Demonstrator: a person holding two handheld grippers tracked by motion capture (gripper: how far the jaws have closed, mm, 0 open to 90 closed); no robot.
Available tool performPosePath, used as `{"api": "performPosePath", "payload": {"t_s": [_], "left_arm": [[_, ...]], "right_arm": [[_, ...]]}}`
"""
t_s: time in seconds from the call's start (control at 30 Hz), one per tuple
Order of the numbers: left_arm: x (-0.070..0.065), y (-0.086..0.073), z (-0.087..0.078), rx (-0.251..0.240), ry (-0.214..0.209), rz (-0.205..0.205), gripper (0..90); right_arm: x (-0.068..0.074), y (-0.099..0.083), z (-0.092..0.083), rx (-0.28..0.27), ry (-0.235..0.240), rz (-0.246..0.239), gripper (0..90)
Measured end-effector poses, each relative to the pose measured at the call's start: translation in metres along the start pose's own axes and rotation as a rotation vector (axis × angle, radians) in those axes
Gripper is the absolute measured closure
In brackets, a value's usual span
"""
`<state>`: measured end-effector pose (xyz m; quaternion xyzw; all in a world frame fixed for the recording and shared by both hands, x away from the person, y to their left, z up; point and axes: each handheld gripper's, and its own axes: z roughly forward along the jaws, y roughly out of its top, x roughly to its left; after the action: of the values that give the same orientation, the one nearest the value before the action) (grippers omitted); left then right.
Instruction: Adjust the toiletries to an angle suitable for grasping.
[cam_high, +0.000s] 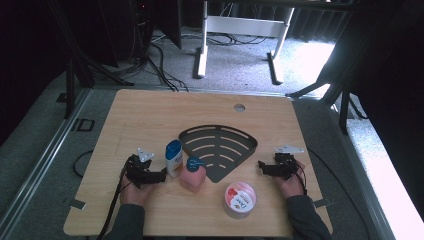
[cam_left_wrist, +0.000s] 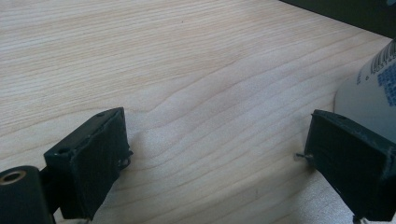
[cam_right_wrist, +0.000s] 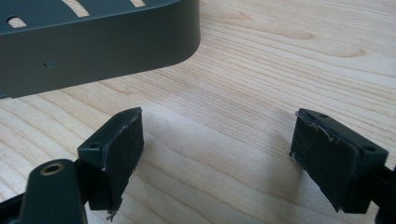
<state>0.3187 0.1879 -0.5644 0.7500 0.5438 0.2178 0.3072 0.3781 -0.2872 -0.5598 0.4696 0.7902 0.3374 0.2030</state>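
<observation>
A person's two hands rest on a light wooden table, each holding a hand-held gripper. The left hand-held gripper lies at about eight o'clock on the table, its tips aimed at three o'clock toward a white bottle with a blue cap, which stands upright just beside them. In the left gripper view the jaws stand wide apart with only bare wood grain between them; the bottle's white side rises just behind the right-hand jaw, though whether it touches that jaw is hard to tell from this angle.

The right hand-held gripper lies at about four o'clock, tips aimed at nine o'clock toward a dark grey fan-shaped tray with curved slots (it sits flat at the table's centre). In the right gripper view its jaws are likewise spread wide and hold nothing; the tray's rounded outer wall stands ahead of the left-hand jaw, near but apart from it.

Between the two hands, at about six o'clock, a pink bottle with a blue cap stands just right of the white one and touching or nearly touching the tray's point. Nearer the front edge, at about five o'clock, a round clear tub with a red-and-white printed lid sits alone, well apart from the right hand-held gripper.
</observation>
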Motion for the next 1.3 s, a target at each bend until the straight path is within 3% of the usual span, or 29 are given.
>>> {"api": "performPosePath", "payload": {"t_s": [0.27, 0.57, 0.6, 0.67, 1.0, 1.3], "left_arm": [[-0.001, -0.001, -0.002, -0.007, 0.003, -0.002, 7.9], [0.004, -0.002, -0.01, -0.02, 0.019, -0.027, 39.5], [0.004, -0.001, -0.011, -0.012, 0.012, -0.036, 42.3], [0.006, -0.001, -0.016, -0.026, -0.06, -0.061, 53.0], [-0.004, -0.004, -0.036, -0.055, -0.11, 0.0, 51.4], [-0.028, -0.009, -0.053, -0.071, -0.152, 0.088, 48.0]], "right_arm": [[0.0, 0.0, 0.0, 0.0, 0.0, 0.0, 16.7], [0.0, 0.0, 0.0, 0.0, 0.0, 0.0, 16.7], [0.0, 0.0, 0.0, 0.0, 0.0, 0.0, 16.7], [0.0, 0.0, 0.0, 0.0, 0.0, 0.0, 16.7], [0.0, 0.0, 0.0, 0.0, 0.0, 0.0, 16.6], [0.0, 0.0, 0.0, 0.0, 0.0, 0.0, 16.7]]}}
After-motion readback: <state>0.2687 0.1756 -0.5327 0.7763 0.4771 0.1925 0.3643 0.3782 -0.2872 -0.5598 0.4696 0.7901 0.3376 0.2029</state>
